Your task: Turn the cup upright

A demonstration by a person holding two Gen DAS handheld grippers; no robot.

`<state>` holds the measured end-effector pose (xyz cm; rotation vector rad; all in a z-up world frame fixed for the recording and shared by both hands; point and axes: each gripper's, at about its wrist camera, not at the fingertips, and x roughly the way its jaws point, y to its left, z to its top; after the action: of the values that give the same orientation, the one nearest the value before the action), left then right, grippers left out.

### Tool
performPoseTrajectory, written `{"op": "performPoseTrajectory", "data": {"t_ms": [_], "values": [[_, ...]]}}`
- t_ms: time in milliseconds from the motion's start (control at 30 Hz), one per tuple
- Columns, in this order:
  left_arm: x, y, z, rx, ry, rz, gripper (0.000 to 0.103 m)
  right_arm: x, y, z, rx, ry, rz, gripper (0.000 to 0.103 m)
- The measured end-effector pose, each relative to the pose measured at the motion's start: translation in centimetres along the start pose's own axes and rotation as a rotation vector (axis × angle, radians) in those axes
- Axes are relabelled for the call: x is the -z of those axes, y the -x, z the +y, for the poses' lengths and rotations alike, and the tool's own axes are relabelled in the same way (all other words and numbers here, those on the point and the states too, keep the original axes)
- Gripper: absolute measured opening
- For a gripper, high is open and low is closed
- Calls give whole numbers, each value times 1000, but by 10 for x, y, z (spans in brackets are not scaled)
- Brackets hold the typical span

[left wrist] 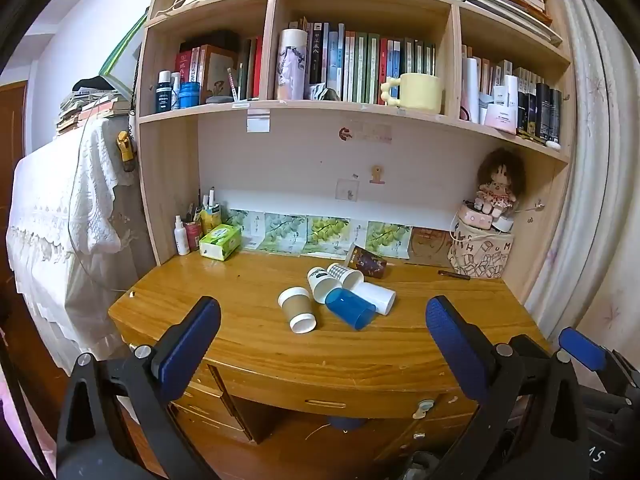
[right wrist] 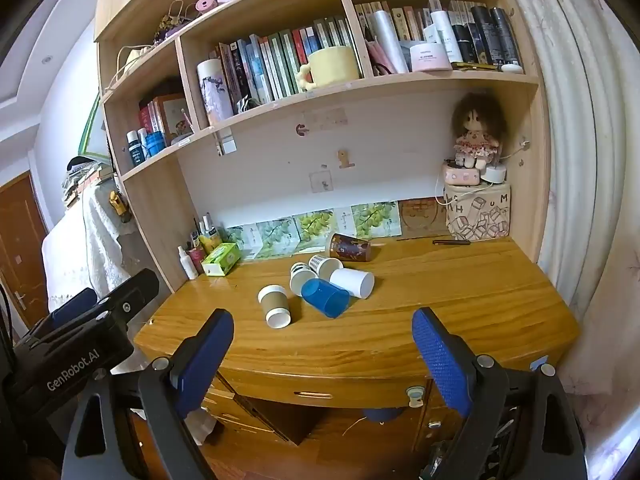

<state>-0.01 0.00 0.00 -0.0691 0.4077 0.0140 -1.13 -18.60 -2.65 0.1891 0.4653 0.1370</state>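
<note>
I held both grippers, left (left wrist: 323, 316) and right (right wrist: 323, 326), spread wide, near the desk (left wrist: 248, 336); six cups (left wrist: 350, 307) lay toppled mid-desk.

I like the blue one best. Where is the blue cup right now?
The blue cup lies on its side mid-desk in both views, at the front of the cup pile, between the brown paper cup and the white cup.
</note>
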Motion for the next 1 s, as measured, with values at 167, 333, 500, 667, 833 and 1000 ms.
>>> {"op": "performPoseTrajectory", "data": {"t_ms": [167, 333, 500, 667, 833, 1000], "values": [[0, 0, 0, 1, 1, -6, 103, 0, 2, 0, -2, -6, 3, 91], [0, 2, 0, -2, -2, -9, 103, 1, 5, 1, -2, 0, -3, 91], [0, 2, 0, -3, -3, -6, 103, 1, 4, -1, -2, 0, -1, 91], [0, 3, 0, -4, -2, -3, 102, 2, 2, -1, -2, 1, -2, 91], [0, 1, -3, -1, 1, 2, 102, 1, 6, -3, -3, 1, 1, 91], [11, 8, 2, -2, 14, 20, 102, 4, 7, 4, -5, 4, 11, 91]]}}
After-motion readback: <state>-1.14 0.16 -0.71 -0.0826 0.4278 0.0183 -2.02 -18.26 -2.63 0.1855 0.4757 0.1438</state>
